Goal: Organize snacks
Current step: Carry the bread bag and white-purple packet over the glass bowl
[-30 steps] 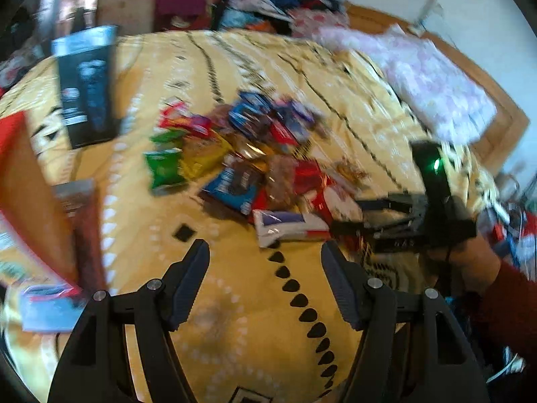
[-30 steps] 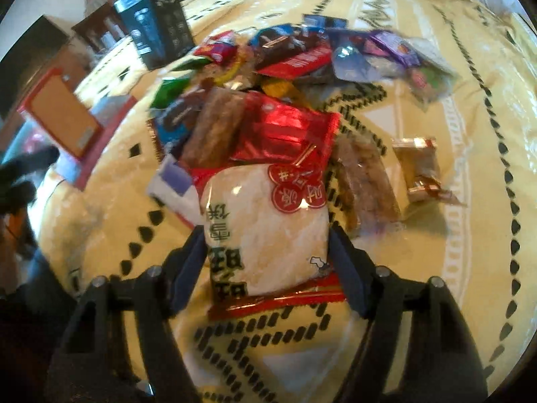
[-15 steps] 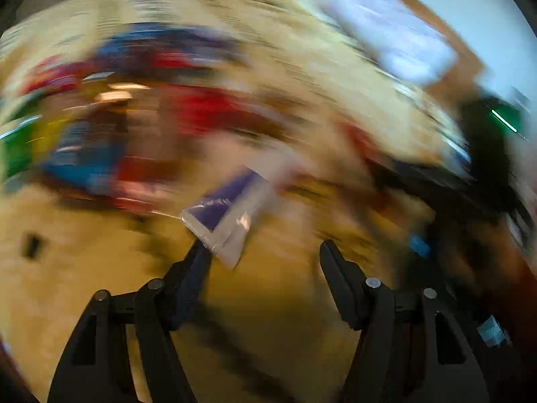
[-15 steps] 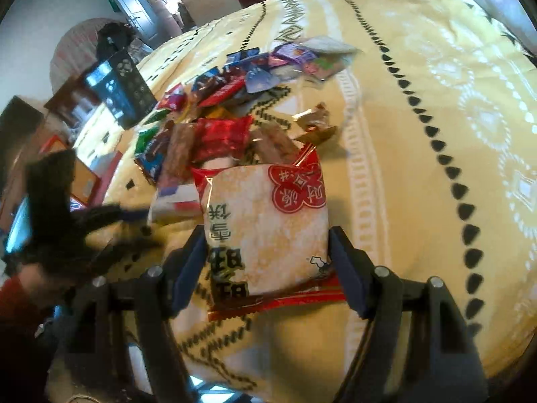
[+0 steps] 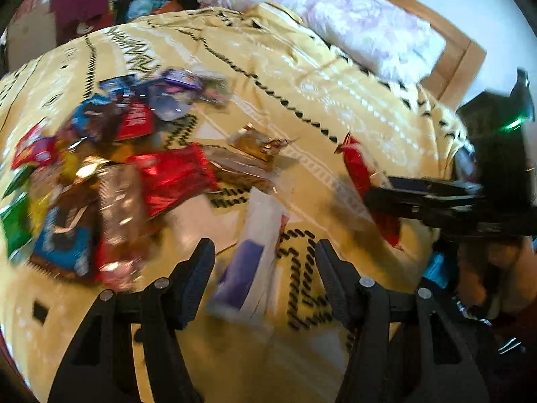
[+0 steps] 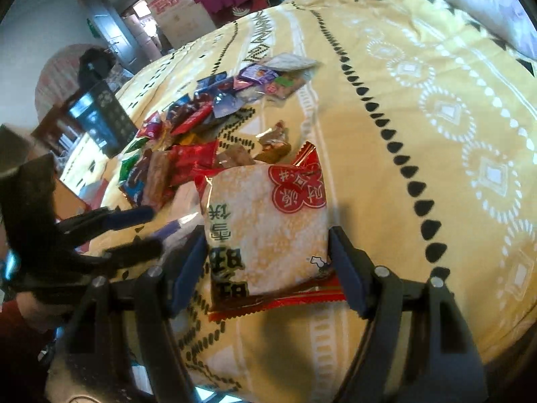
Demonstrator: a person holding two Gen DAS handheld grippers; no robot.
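In the left wrist view, the snack pile (image 5: 110,174) fills the left of the frame on the yellow bedspread (image 5: 302,77): foil and plastic packets, overlapping, blurred. They look light, crinkly and slick, likely to slide off one another if nudged. A red foil packet (image 5: 171,174) lies at the pile's right edge. Just right of it, at lower centre, a white and purple packet (image 5: 250,268) lies flat between the fingers of the left gripper (image 5: 261,262). Its jaws have just been closing, yet the pads stand clear of the packet, so nothing is gripped. This packet looks thin and limp; a pinch across its narrow width would suit best, though lying flat on soft cloth it may be awkward to get under. Nothing blocks it from above.

At the right, the right gripper (image 5: 379,198) shows side-on, clenched on a rice cracker packet (image 6: 265,231), which the right wrist view shows held across its width, lower centre, lifted off the bed. It seems light and puffy, brittle inside; squeezing harder could crush it. A pillow (image 5: 352,27) lies at upper right, well apart.
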